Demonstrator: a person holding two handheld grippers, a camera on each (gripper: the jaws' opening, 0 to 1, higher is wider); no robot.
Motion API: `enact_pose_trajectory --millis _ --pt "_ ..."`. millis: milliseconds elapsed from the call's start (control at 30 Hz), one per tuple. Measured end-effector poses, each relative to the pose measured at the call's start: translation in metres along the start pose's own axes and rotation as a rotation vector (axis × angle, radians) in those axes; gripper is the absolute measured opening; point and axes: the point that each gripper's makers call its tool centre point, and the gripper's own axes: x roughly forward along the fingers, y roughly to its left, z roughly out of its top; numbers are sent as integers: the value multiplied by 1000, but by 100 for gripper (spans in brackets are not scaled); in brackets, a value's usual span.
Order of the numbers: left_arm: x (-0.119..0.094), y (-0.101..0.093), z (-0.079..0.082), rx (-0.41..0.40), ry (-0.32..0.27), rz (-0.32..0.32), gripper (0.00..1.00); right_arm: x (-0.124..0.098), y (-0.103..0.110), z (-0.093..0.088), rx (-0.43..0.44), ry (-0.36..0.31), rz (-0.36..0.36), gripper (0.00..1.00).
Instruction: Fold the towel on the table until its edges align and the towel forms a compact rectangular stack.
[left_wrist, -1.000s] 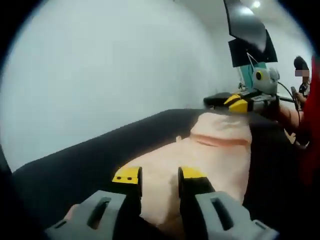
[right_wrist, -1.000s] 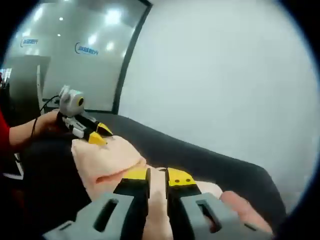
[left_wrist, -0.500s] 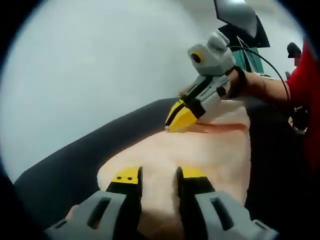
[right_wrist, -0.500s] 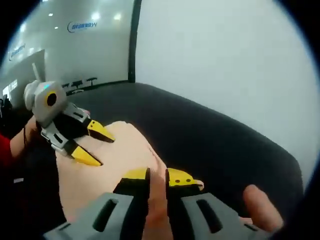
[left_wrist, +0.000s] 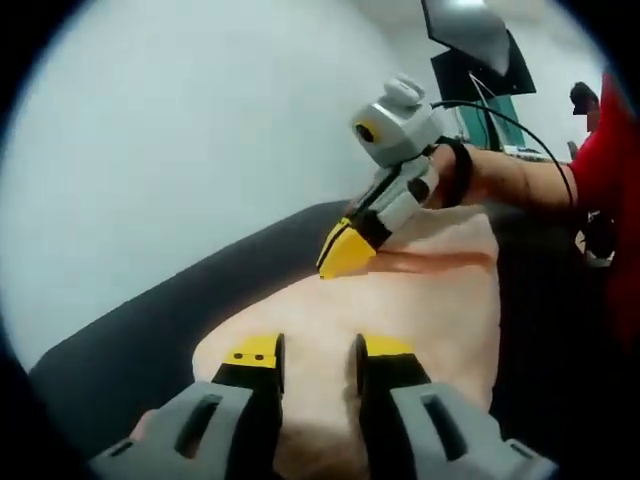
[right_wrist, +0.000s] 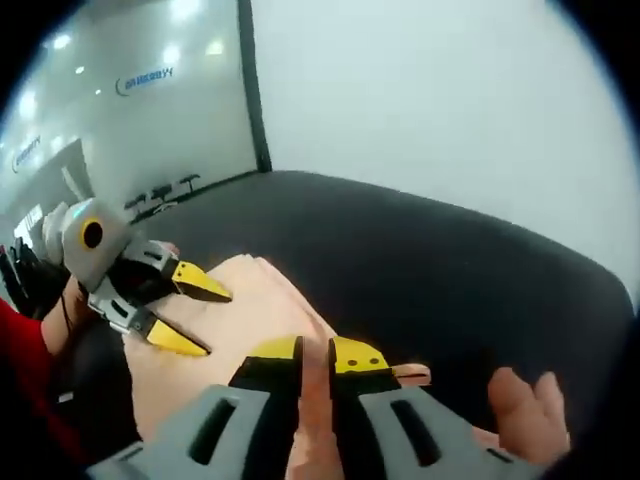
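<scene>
Two grippers over a peach towel (left_wrist: 420, 310) on the dark table (right_wrist: 450, 270).
Right gripper (right_wrist: 316, 352) pinches towel's edge at 6 o'clock; left gripper (left_wrist: 313, 350) spread apart over cloth.

Soft, bright, blurred, fisheye-warped edges

The left gripper (left_wrist: 312, 352) was held low with its jaws parted, and seen from the right gripper view (right_wrist: 190, 316) they stood spread. The right gripper (right_wrist: 315, 352) was kept with its jaws nearly together, its yellow tips (left_wrist: 345, 250) pointed downward. A hand (left_wrist: 478, 172) was wrapped around the right gripper's body.
</scene>
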Motion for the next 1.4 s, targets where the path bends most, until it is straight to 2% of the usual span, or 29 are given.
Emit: enact_pose_trajectory --millis 67,100,167,267,367,467,533,567,667,733,800,833,900,967,1067,1133,1200,1267,1300,1400 --pt "0 0 0 -5 -2 1 29 2 1 -3 -8 18 -3 6" --pt "0 0 1 -4 -3 1 29 1 -5 -4 -51 32 -24 3" --pt "-1 -1 2 6 -5 0 29 -5 -10 3 -40 1 -46 2" --pt "-2 0 6 13 -19 -1 29 -19 -15 18 41 -75 -58 1" --pt "-4 -1 10 -4 -40 -11 31 -30 -26 20 20 -95 -130 1" --pt "-4 -3 14 -14 -57 -18 32 -24 -29 13 -16 -65 -157 1" --pt "-4 -3 12 -10 -50 -21 33 -16 -35 -5 -49 13 -193 1" --pt "-4 -4 11 -9 -46 -23 33 -11 -34 -9 -78 21 -192 1" --pt "-7 -4 10 -2 -44 -31 33 -8 -31 -8 -140 -27 -202 4" --pt "-11 -4 12 20 -51 -39 33 -19 -29 -4 -162 -29 -207 6" --pt "-15 -10 24 41 -97 -63 33 -39 -31 14 -151 -108 -229 11" --pt "-16 -13 29 23 -123 -77 33 -54 -32 21 -149 -149 -239 10" --pt "-17 -15 30 0 -128 -90 34 -86 -37 30 -136 -223 -273 10" --pt "-12 -17 26 11 -106 -87 34 -119 -48 20 -85 -247 -334 10" --pt "-4 -29 9 53 -23 -123 34 -173 -79 -11 59 -276 -470 10" --pt "0 -38 6 105 -9 -140 34 -206 -97 -40 231 -303 -525 12" --pt "1 -40 8 96 -16 -146 33 -229 -105 -69 409 -318 -528 16" --pt "-3 -36 13 107 -32 -132 34 -245 -109 -90 543 -343 -523 18" --pt "-5 -32 18 94 -59 -119 34 -250 -110 -98 580 -353 -528 20" --pt "-13 -14 31 27 -121 -59 34 -246 -106 -111 605 -330 -536 25"
